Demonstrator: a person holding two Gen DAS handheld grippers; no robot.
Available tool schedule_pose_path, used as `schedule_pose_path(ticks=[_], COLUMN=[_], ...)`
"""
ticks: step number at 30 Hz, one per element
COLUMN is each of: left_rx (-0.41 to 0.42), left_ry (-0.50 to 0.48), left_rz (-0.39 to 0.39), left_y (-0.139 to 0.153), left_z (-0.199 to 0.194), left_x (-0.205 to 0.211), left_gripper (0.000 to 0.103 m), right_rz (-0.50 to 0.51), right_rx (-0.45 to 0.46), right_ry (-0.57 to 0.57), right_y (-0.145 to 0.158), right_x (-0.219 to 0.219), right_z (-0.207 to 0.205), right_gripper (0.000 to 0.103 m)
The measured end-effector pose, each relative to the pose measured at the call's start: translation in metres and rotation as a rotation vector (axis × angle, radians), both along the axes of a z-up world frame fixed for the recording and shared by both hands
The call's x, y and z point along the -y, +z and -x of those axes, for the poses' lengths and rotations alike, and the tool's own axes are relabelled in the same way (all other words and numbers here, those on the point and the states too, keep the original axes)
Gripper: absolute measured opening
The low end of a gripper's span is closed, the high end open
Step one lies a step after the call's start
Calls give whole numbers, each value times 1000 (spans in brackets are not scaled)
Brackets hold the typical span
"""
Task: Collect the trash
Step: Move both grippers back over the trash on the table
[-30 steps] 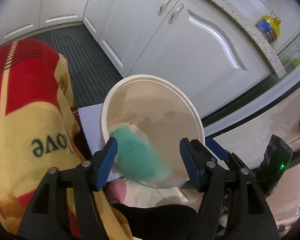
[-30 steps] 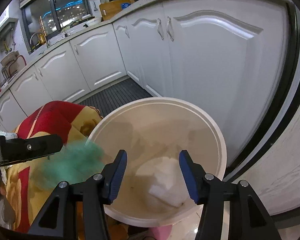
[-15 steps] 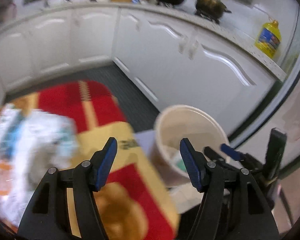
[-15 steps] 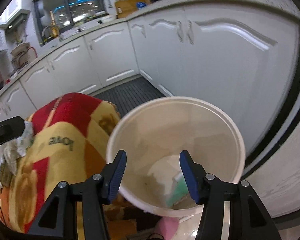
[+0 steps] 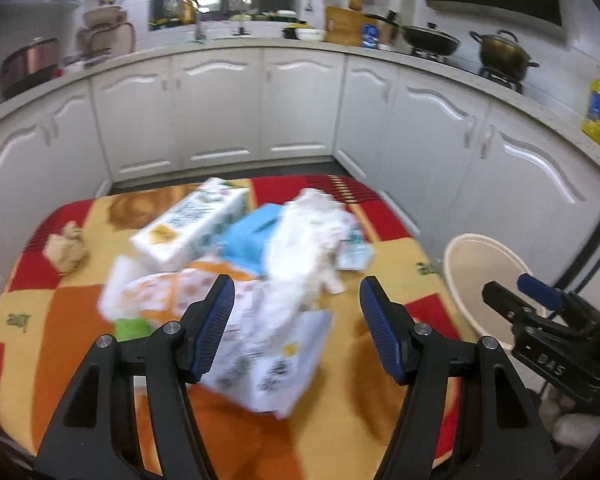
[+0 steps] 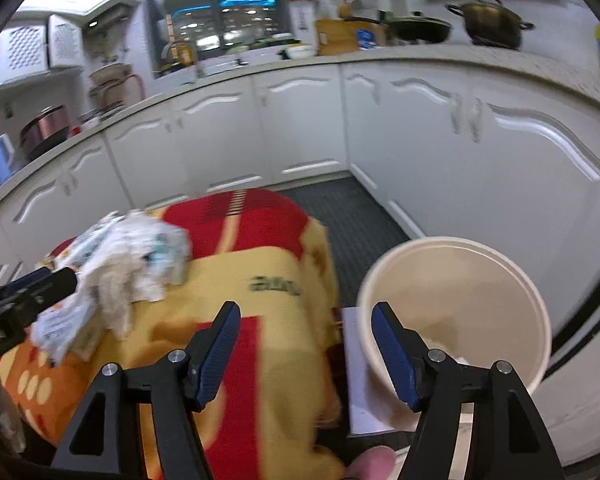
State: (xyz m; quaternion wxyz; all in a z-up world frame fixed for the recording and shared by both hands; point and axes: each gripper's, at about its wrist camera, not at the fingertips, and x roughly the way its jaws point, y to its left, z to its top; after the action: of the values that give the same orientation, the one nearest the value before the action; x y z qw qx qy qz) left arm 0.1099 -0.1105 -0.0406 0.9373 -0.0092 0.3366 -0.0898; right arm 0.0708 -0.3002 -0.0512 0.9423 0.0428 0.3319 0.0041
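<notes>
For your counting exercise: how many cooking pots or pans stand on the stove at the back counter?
2: a dark wok to the left and a brass-coloured pot with a lid to its right. Others may be hidden beyond the frame.

Heaped on the blanket-covered worktop (image 5: 380, 432): cartons and wrappers (image 5: 260, 280), crumpled paper ball (image 5: 66, 247) far left of them, bin (image 5: 488, 276) beside its right edge.
</notes>
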Motion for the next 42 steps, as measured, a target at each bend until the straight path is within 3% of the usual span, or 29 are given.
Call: schedule_pose_path(ticks=[11,21,32,42], left_rx=[42,54,29,-23], left_ry=[102,148,186,198], left_rz=[22,28,26,108], left_y=[2,0,-11,-13], left_z=[27,54,56,54], left_x=[-61,-119,-166,-202], left_gripper=[64,64,64,64], right_rz=[69,119,133,131], right_rx=[54,45,29,40], right_ry=[150,214,220,193], right_y=[28,31,38,48], right_x=[-90,-146,-160,-158], right_z=[13,23,37,45], right_gripper=[70,71,73,73])
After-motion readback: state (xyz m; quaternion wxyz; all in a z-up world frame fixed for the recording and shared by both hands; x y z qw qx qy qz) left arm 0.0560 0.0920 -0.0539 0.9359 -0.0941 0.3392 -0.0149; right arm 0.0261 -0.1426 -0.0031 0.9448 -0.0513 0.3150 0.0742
